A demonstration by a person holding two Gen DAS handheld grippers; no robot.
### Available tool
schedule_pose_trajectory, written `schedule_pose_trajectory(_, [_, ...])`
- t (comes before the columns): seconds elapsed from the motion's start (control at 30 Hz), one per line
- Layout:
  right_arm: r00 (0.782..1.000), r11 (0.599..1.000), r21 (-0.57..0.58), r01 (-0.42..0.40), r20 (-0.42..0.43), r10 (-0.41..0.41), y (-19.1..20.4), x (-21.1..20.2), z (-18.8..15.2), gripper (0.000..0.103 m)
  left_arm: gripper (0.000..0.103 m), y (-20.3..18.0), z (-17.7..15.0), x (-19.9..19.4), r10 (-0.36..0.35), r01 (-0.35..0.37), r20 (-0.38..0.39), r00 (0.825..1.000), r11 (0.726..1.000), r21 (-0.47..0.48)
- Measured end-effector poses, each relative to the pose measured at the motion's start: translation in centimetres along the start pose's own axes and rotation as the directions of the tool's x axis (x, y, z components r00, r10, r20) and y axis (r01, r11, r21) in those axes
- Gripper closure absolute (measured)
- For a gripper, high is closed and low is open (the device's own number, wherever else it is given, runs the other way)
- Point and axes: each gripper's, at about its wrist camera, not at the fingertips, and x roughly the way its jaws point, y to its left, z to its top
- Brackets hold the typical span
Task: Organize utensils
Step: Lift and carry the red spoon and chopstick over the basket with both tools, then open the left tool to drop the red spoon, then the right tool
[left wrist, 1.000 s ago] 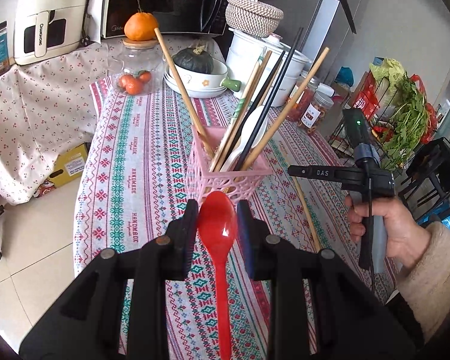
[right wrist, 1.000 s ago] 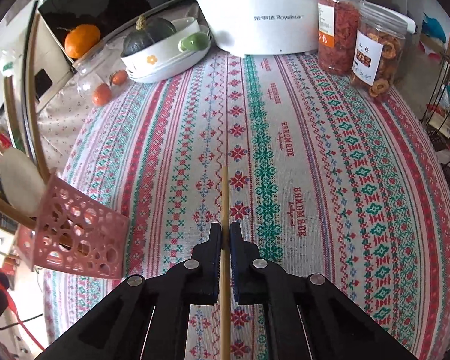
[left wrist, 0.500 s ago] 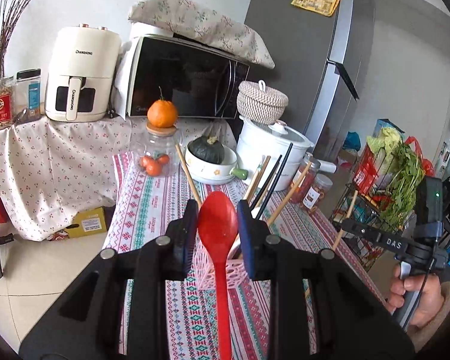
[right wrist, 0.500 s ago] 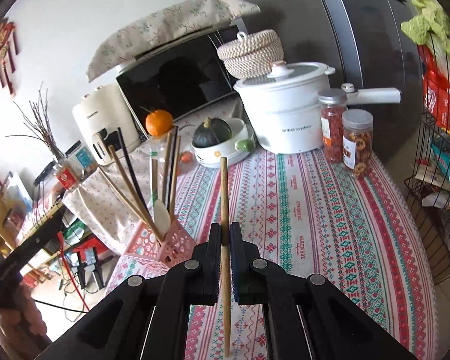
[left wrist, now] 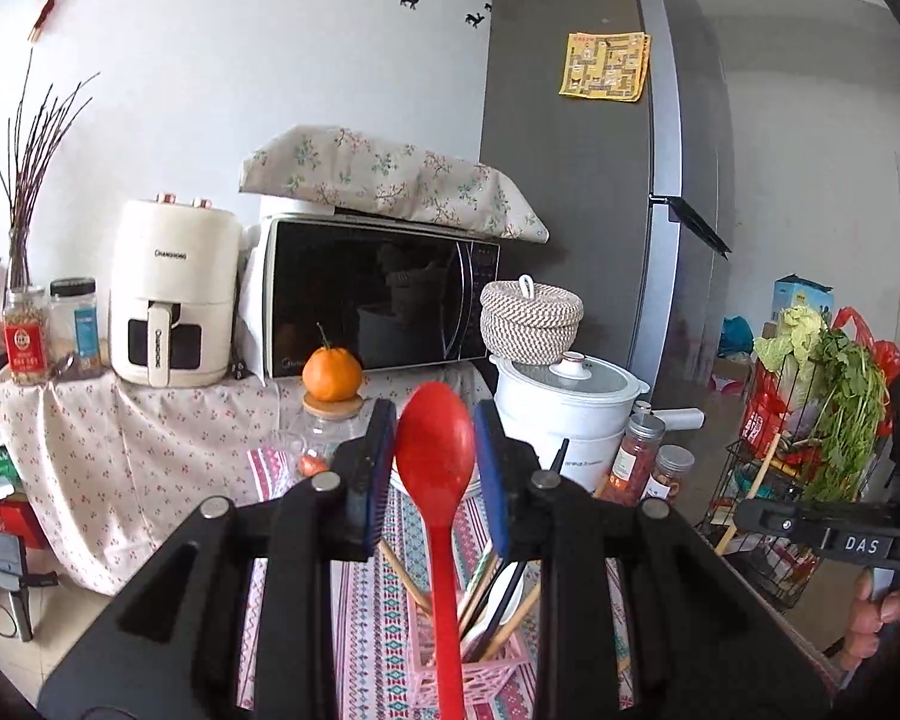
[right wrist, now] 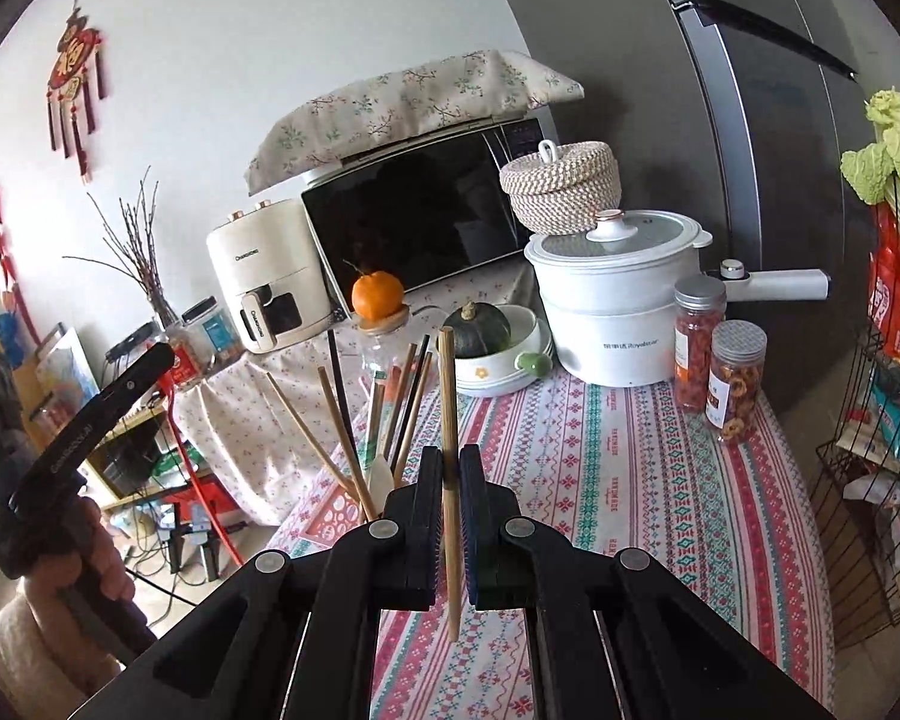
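My left gripper is shut on a red plastic spoon, bowl up, held above the pink perforated utensil basket. The basket holds several chopsticks and a white spoon. My right gripper is shut on a wooden chopstick, held upright above the table, to the right of the pink basket. The right gripper also shows at the right edge of the left wrist view, its fingertips hidden there.
A patterned tablecloth covers the table. At the back stand a white pot, two jars, a bowl with a squash and a glass jar topped by an orange. A wire rack with vegetables is at the right.
Both grippers have risen and tilted up from looking down at the table. The spoon and the chopstick have come up with them, above the basket.
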Motion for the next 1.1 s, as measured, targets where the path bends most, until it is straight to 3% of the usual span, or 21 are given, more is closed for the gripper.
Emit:
schedule_pose_trajectory(0.23, [0.999, 0.999, -0.019, -0.039, 0.006, 0.039, -0.2, -0.3, 0.3, 0.097, 0.075, -2.0, -0.3, 2.8, 0.05, -0.056, 0.073, 0.996, 0.995, 0.084])
schedule_pose_trajectory(0.53, [0.999, 0.999, -0.016, -0.039, -0.003, 0.039, -0.7, 0.3, 0.2, 0.097, 0.074, -1.4, -2.8, 6.5, 0.108, -0.109, 0.021, 0.994, 0.993, 0.038])
schedule_pose_trajectory(0.63, [0.999, 0.999, -0.013, -0.043, -0.003, 0.043, -0.6, 0.5, 0.2, 0.097, 0.072, -0.9, -3.4, 6.9, 0.108, -0.107, -0.022, 0.994, 0.994, 0.026])
schedule_pose_trajectory(0.73, [0.999, 0.999, -0.011, -0.048, -0.003, 0.048, -0.4, 0.6, 0.3, 0.097, 0.057, -0.4, -3.3, 7.0, 0.08, -0.08, -0.086, 0.993, 0.997, -0.004])
schedule_pose_trajectory(0.87, [0.998, 0.998, -0.013, -0.066, 0.001, 0.066, 0.3, 0.6, 0.5, 0.097, 0.053, 0.5, -2.6, 5.9, 0.044, -0.054, -0.179, 0.983, 0.997, -0.049])
schedule_pose_trajectory(0.97, [0.996, 0.996, -0.021, -0.086, 0.007, 0.086, 1.2, 0.3, 0.7, 0.097, 0.041, 1.4, -2.4, 4.6, 0.031, -0.053, -0.256, 0.966, 0.995, -0.079])
schedule_pose_trajectory(1.1, [0.993, 0.993, -0.037, -0.113, 0.013, 0.114, 2.8, -0.3, 1.1, 0.097, 0.028, 3.1, -3.1, 2.7, 0.034, -0.09, -0.39, 0.92, 0.988, -0.126])
